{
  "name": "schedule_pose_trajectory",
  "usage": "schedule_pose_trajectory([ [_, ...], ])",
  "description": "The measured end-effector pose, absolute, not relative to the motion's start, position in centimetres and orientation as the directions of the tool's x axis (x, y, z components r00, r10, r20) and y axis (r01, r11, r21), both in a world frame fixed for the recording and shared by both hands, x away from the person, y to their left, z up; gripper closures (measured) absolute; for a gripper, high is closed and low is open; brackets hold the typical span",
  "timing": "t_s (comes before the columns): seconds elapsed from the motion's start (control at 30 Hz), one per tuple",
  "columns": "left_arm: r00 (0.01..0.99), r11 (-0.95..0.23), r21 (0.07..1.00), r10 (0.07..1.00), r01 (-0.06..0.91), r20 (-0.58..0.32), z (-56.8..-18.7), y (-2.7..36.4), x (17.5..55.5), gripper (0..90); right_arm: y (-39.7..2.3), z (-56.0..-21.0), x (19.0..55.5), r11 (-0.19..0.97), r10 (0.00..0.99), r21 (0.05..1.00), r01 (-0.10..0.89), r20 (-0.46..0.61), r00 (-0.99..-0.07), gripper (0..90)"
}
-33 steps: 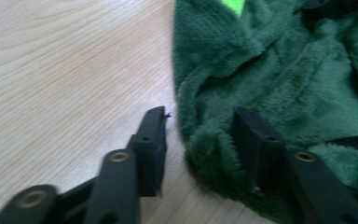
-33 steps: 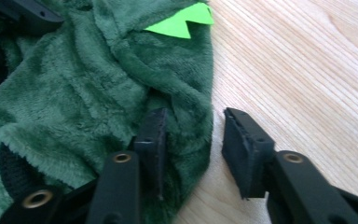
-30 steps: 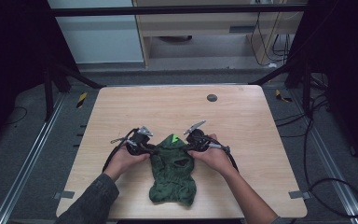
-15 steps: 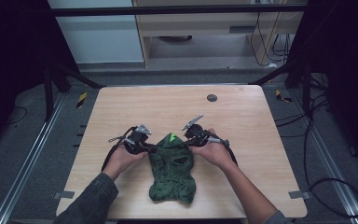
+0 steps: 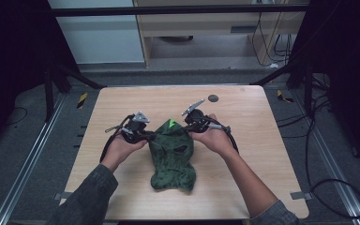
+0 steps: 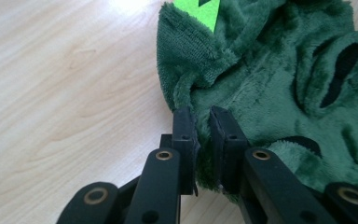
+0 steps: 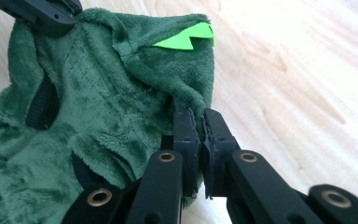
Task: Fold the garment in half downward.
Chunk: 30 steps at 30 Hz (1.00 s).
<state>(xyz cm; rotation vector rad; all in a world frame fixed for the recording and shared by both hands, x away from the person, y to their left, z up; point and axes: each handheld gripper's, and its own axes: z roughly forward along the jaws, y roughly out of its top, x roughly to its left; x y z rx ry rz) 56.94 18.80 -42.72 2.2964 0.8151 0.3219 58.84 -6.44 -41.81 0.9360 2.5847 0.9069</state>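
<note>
1. Comparing with a second ago: green plush garment (image 5: 172,157) little changed in place, near the middle of the surface (image 5: 243,122); both hands shifted only slightly at its far end; likely a spreading or straightening step in hand.
2. Left gripper (image 6: 204,135): fingers clamped on the garment's left edge, a narrow gap packed with plush.
3. Right gripper (image 7: 200,133): fingers nearly together, pinching the right edge below the bright green spike (image 7: 186,39).
4. Forearms converging from the near edge; hands flanking the garment, grippers angled inward.
</note>
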Motion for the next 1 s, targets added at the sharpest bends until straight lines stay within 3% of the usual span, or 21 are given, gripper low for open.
schedule_pose_trajectory([
  [1.0, 0.760, -0.576, 0.698, 0.646, 0.425, 0.071, -39.4, 18.4, 59.0, 80.9, -6.7, -38.8, 60.5, 0.588, 0.656, 0.675, 0.447, -0.075, -0.751, 85.7],
])
